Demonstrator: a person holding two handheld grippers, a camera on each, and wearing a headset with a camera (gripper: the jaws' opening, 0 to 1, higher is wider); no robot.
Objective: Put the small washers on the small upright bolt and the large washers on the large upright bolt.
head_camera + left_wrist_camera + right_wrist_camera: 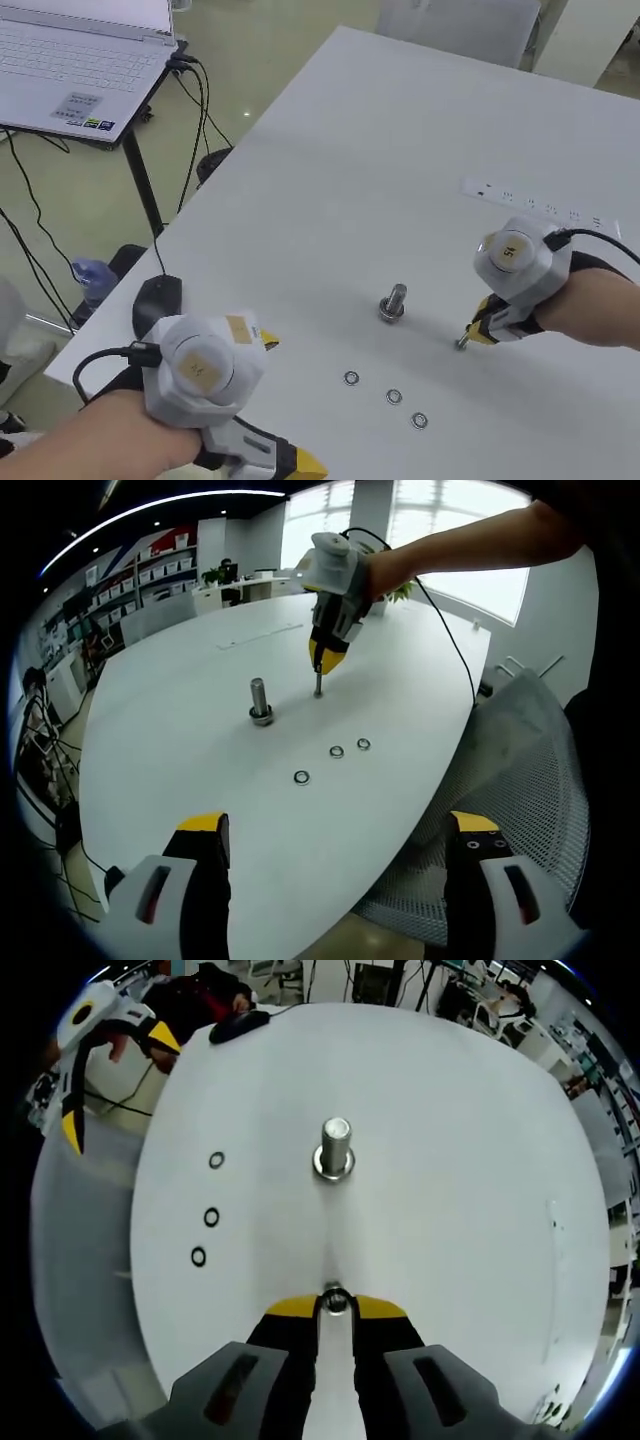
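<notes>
Head view: right gripper fingers clamped the small bolt, at 4 o'clock of the large bolt. Three washers lay on the bench at 6 o'clock, power strip at 2. Left gripper fingers gaped wide.

Bench layout, head view.
The large bolt stands mid-table; the small bolt is near on its right, between the jaw tips of the right gripper. Three washers lie in a row in front of both bolts. The left gripper is at the near left edge, well apart from them. A power strip lies behind, far right; a laptop sits off the table, far left.
</notes>
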